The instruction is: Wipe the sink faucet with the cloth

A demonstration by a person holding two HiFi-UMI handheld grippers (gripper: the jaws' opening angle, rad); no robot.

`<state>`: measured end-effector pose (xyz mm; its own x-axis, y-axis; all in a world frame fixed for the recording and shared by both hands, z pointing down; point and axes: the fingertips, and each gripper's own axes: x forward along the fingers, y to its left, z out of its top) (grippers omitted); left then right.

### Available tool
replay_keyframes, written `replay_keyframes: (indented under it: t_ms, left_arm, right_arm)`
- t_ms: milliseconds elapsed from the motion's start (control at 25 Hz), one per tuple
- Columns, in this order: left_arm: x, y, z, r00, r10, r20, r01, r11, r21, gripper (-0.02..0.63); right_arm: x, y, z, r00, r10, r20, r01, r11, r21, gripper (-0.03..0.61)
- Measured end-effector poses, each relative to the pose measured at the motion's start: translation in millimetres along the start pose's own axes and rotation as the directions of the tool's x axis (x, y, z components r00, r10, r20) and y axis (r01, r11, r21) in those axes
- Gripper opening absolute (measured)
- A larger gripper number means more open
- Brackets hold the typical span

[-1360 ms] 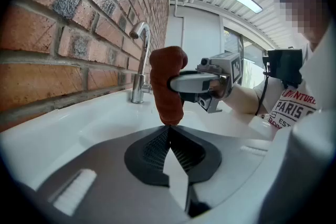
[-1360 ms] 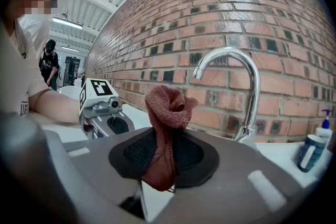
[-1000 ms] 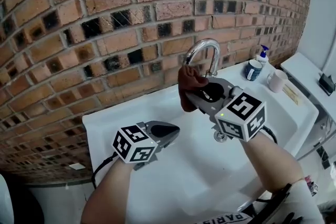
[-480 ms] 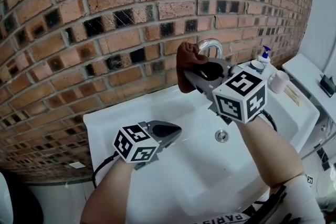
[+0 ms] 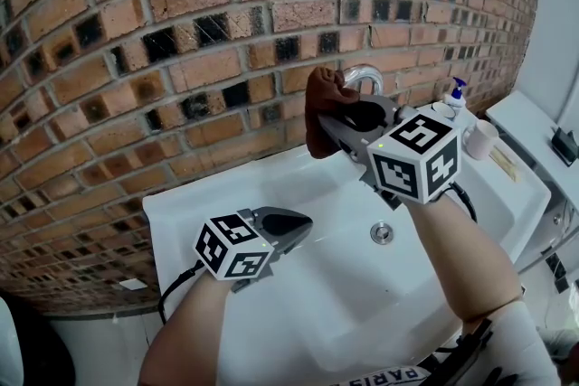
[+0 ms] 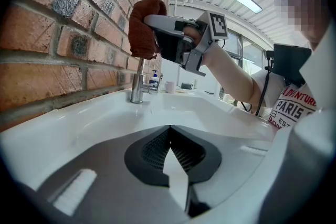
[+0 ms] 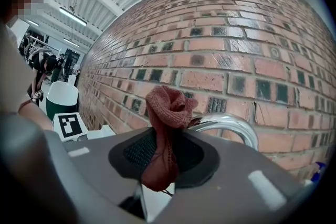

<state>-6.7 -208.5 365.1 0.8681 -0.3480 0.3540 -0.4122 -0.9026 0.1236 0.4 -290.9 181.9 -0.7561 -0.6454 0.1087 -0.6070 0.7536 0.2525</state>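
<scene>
The right claw (image 5: 338, 124) is raised above the back of the white sink (image 5: 271, 187), its jaws clamped shut on a rust-brown cloth (image 5: 322, 108). In the right gripper view the cloth (image 7: 165, 113) is pinched between the dark pads. A bunched knob of it stands up past the jaw tips and a thinner tail hangs down between them toward the camera. The chrome faucet (image 5: 365, 78) arches just behind and to the right of the bunched cloth. In the right gripper view its curved spout (image 7: 231, 124) emerges right beside the cloth, so close that I cannot tell whether they touch. From the left gripper view the cloth (image 6: 144, 26) sits high against the brick wall (image 6: 63, 34), directly above the faucet's upright base (image 6: 137, 87). The left claw (image 5: 289, 224) hovers low over the left part of the basin, well apart from the faucet. Its jaws are closed together with nothing between them, the tips (image 6: 170, 130) meeting in a narrow seam. On the right end of the sink worktop stand a soap pump bottle (image 5: 455, 91) and a pale cup (image 5: 479, 140), and the drain (image 5: 382, 233) shows in the basin below the right forearm.
</scene>
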Motion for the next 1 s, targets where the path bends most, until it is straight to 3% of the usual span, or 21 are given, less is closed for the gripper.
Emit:
replay_keyframes:
  t_ms: [400, 1000]
  left_arm:
    - [0.2, -0.4, -0.3, 1.000, -0.004, -0.002, 0.004, 1.000, 0.002, 0.000]
    - [0.2, -0.3, -0.5, 1.000, -0.004, -0.002, 0.004, 1.000, 0.001, 0.000]
  right_arm:
    - [-7.6, -12.9, 16.5, 0.999, -0.011, 0.030, 0.010, 1.000, 0.022, 0.092]
    - [-32.1, -58.5, 40.9, 0.991, -0.104, 0.085, 0.101, 0.994, 0.038, 0.094]
